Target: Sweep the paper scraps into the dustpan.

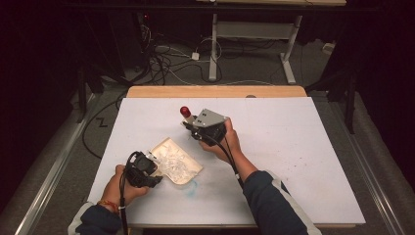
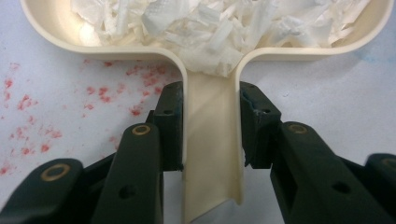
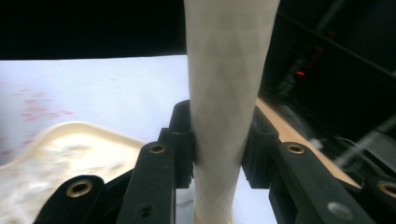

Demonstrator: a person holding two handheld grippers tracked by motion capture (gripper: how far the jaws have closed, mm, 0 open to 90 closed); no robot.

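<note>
Room: dark, with cables on the floor and a metal frame [image 1: 254,36] beyond the counter.
Counter [image 1: 293,147]: covered in white, with a bare wooden strip [image 1: 215,91] along its far edge; red speckles [image 2: 32,102] and a faint blue smudge [image 1: 194,185] mark the white surface.
Dustpan [image 1: 177,161]: a cream, shallow scoop lying flat on the counter at front left, its handle [image 2: 212,135] pointing toward the person.
Contents: torn white paper scraps [image 2: 219,28] piled in the dustpan, some spilling to the mouth of the handle channel.
Left gripper [image 2: 211,126]: clamped on the dustpan handle — one black pad pressed to each side wall, low over the counter.
Left hand [image 1: 120,183]: wrapped around that gripper at the counter's near edge, a band on the wrist.
Right gripper [image 3: 218,140]: closed on a cream tapered handle [image 3: 226,93] that runs up between the jaws.
Red tip [image 1: 185,111]: a small red knob shows at the far end of the thing in the right gripper in the high view.
Position: the right gripper is raised above the counter, just beyond the dustpan's far edge — apart from it.
Right hand [image 1: 229,142]: grips that gripper from behind, its grey plate [image 1: 210,117] on top and cable trailing along a dark sleeve.
</note>
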